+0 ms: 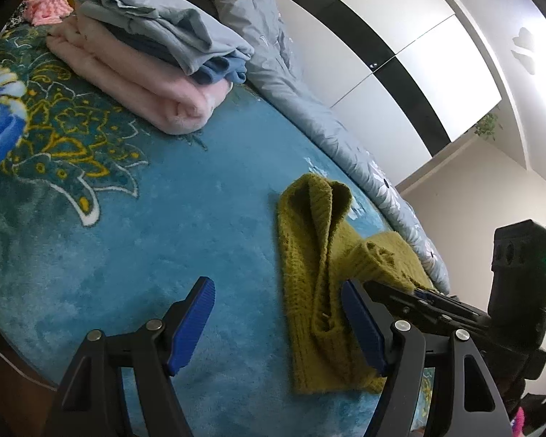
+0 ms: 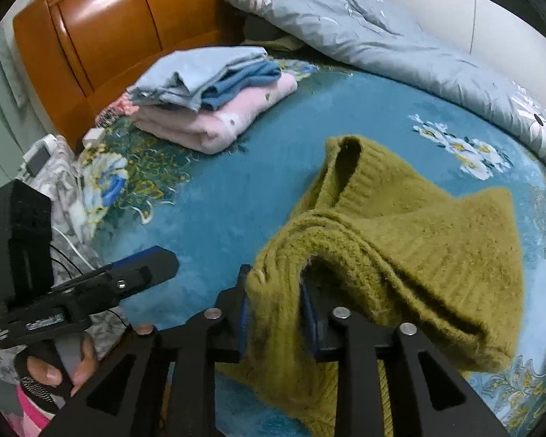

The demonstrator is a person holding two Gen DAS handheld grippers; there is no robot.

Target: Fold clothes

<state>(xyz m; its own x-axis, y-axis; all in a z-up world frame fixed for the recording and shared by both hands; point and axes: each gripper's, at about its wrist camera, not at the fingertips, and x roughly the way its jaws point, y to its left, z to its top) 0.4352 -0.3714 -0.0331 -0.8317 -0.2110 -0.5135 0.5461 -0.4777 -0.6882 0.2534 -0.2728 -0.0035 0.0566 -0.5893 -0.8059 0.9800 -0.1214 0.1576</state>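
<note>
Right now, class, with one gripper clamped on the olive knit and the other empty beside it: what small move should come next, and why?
Probably bring the open left gripper onto the olive sweater and close on a free edge. The right gripper already pinches a bunched fold, and the knit lies crumpled on the blue blanket, so a second grip would likely let it be spread flat.

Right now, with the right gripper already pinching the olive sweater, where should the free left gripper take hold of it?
Probably the ribbed edge of the sweater lying flat beside the left gripper, coming from the left over the blanket. Its fingers are open with that edge just inside the right one. The right gripper holds the bunched end, so this spreads the knit.
</note>
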